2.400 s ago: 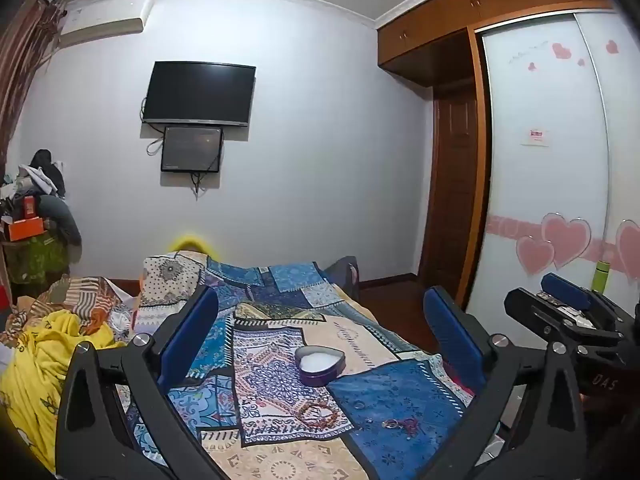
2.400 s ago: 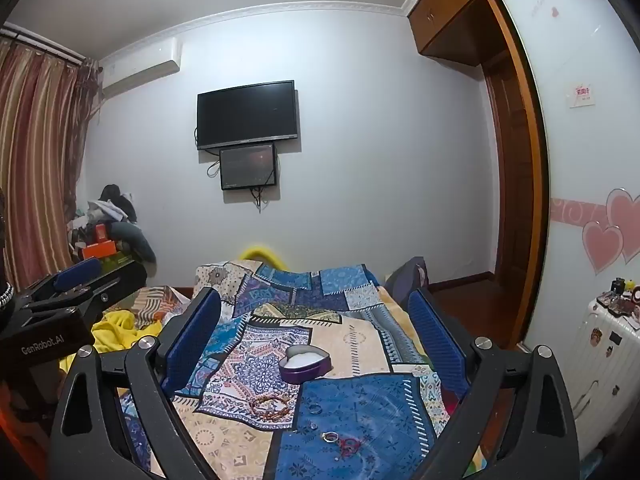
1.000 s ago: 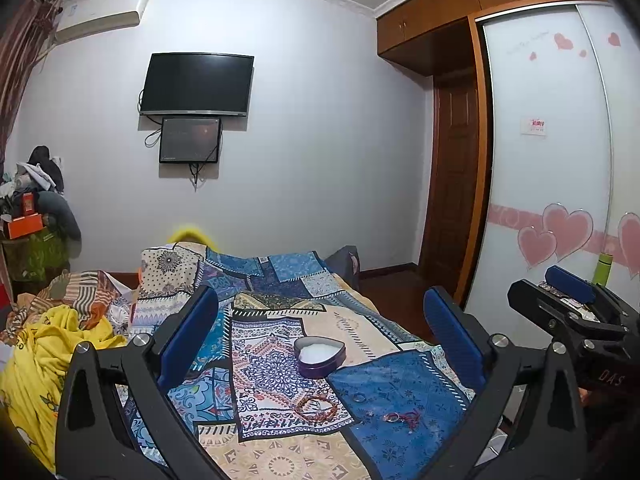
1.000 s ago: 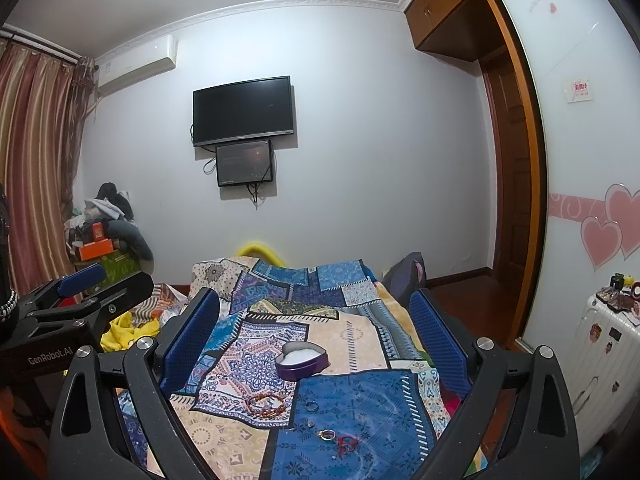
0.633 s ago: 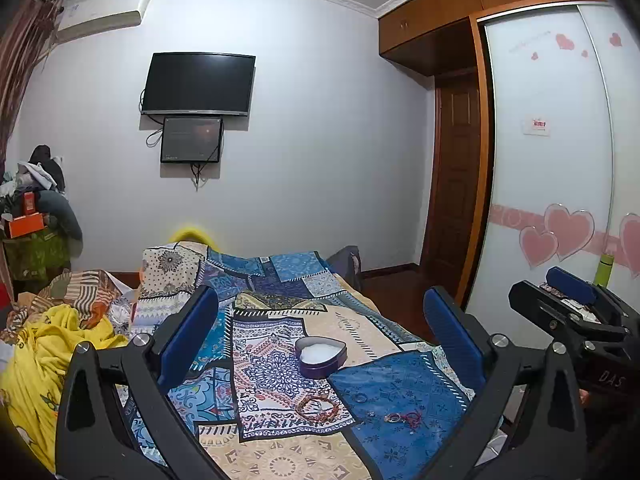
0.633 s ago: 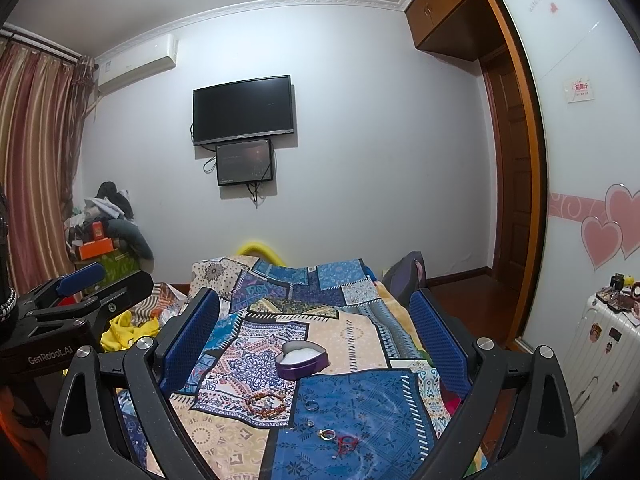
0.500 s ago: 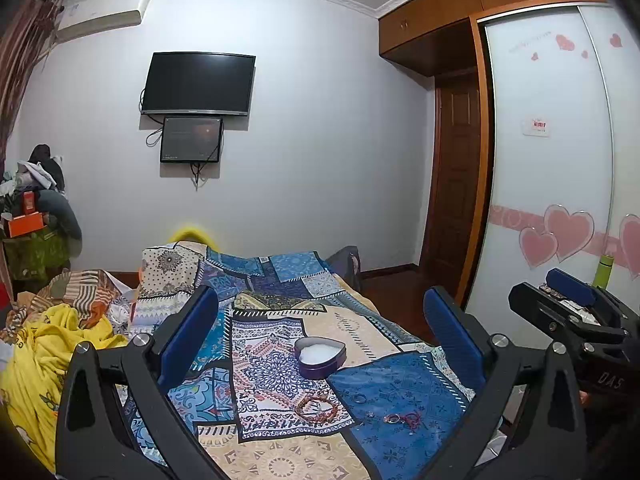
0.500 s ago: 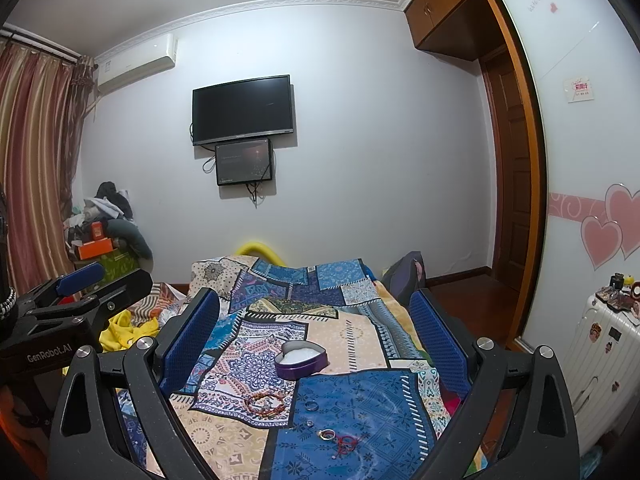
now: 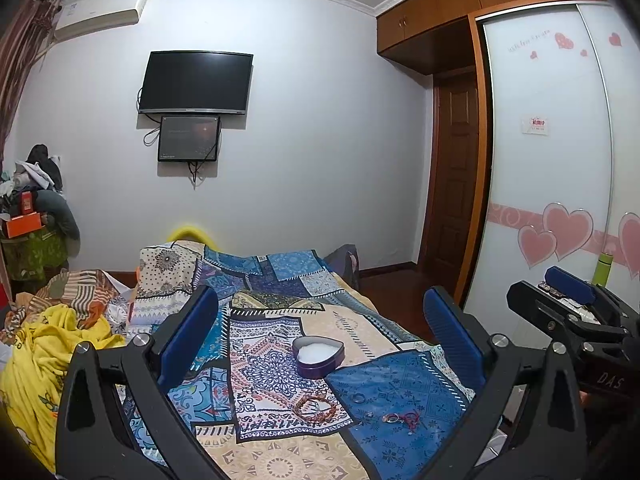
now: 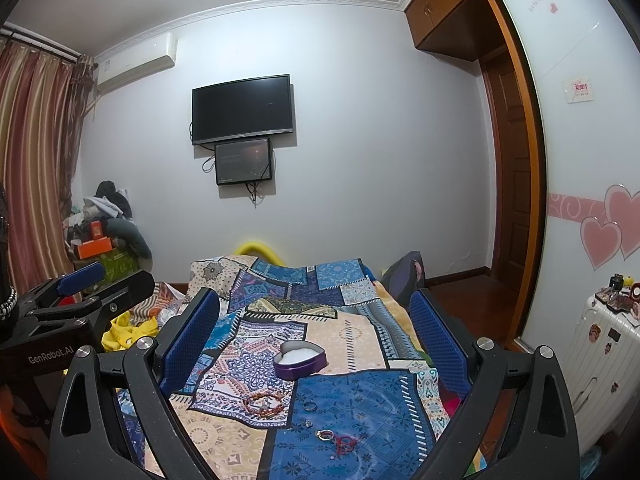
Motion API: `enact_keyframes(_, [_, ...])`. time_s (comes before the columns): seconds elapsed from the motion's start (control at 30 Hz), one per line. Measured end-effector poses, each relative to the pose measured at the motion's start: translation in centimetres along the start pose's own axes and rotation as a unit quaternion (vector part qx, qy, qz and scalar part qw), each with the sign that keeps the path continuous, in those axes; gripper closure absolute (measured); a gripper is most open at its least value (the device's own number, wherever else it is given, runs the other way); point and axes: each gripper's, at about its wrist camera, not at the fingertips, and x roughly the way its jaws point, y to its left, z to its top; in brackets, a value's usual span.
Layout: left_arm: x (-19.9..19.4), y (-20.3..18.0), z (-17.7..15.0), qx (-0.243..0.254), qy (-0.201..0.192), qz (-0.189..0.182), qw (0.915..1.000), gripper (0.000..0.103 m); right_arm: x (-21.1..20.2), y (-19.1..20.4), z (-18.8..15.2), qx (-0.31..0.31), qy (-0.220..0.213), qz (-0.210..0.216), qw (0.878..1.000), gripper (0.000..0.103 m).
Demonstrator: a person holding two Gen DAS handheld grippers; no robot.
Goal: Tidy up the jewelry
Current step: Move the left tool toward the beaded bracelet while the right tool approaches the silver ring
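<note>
A purple heart-shaped box [image 9: 318, 357] with white lining sits open on the patchwork bedspread [image 9: 280, 448]; it also shows in the right wrist view [image 10: 299, 358]. In front of it lie a brown bead bracelet [image 9: 315, 403] [image 10: 264, 404], a silver ring [image 9: 357, 398] [image 10: 309, 405], a small ring [image 10: 308, 424], and a ring with a red cord [image 9: 400, 418] [image 10: 336, 438]. My left gripper [image 9: 320, 336] is open and empty, held above the bed short of the jewelry. My right gripper [image 10: 314, 332] is open and empty, at a similar height.
A yellow blanket [image 9: 52, 356] and striped cloth are piled at the bed's left. A white suitcase [image 10: 592, 360] with small items stands at the right by the sliding wardrobe [image 10: 580, 160]. A TV [image 10: 242, 108] hangs on the far wall. Each gripper shows in the other's view.
Both grippers have stayed nearly still and open. The views shifted only slightly over the last second; the jewelry has not moved.
</note>
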Motion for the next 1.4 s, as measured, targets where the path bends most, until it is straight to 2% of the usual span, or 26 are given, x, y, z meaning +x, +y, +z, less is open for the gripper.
enact_keyframes(0.5, [1.1,0.8,-0.6,-0.003,0.012,-0.002,0.9999,0.0,1.0,-0.1,-0.4,0.0,0.015,0.001,1.0,0.008])
enact_keyframes(0.7, [3.0,1.7,-1.2,-0.011,0.031,-0.004,0.9995,0.0,2.4,0.0,-0.7,-0.006,0.033,-0.002,0.999,0.008])
enact_keyframes(1.03, [8.7,4.2,-4.1,-0.023,0.109,0.004,0.9937,0.0,6.7,-0.9,-2.8,-0.006,0.101,-0.013,0.995,0.008])
enact_keyframes(1.23, [12.4,6.3,-7.0,-0.04,0.174,0.01,0.9839,0.0,9.7,-2.2,-5.0,0.0,0.162,-0.025,0.987,0.008])
enact_keyframes(1.4, [15.1,7.5,-9.6,-0.044,0.229,0.024,0.9722,0.013,11.8,-3.2,-7.1,0.003,0.214,-0.029,0.976,0.008])
